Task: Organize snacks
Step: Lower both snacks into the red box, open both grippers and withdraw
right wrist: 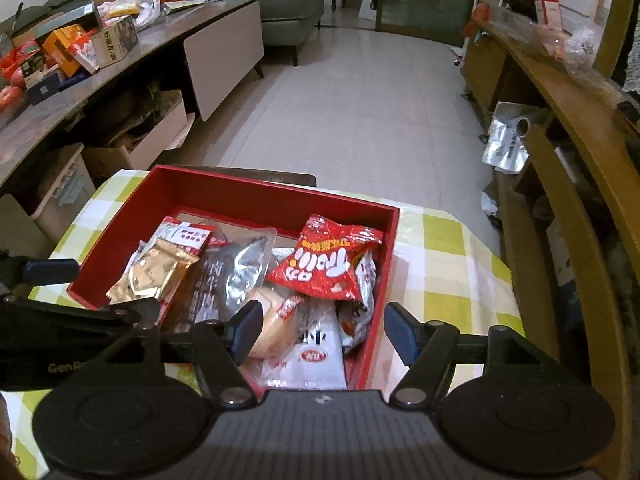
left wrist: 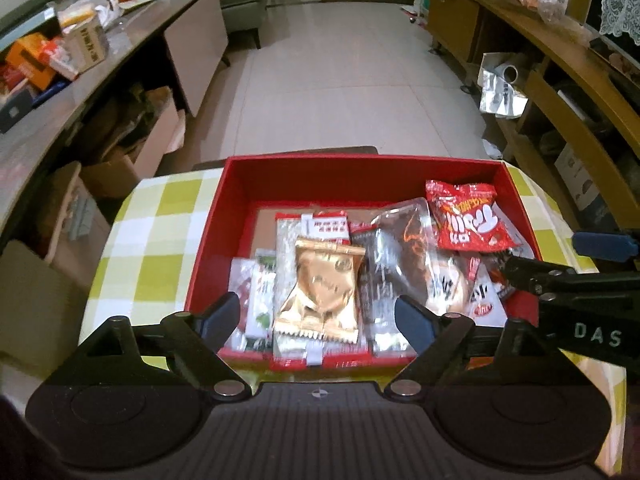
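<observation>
checked tablecloth [left wrist: 132,240] under red box [left wrist: 360,168]

Red box [left wrist: 362,176], green-checked cloth [left wrist: 160,216], seemingly gold packet [left wrist: 320,284].

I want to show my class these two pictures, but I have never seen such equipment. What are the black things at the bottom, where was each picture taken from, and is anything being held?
No robot arm here: a person holds a two-fingered tool in each hand, each carrying its own camera looking along its fingers. One picture is from the left gripper, the other from the right gripper; each also shows the other tool at its edge. Both hover over a red box on a green-checked tablecloth. Inside lie snack packets, including a gold packet and a red packet. Both pairs of fingers stand open; nothing is held.
</observation>
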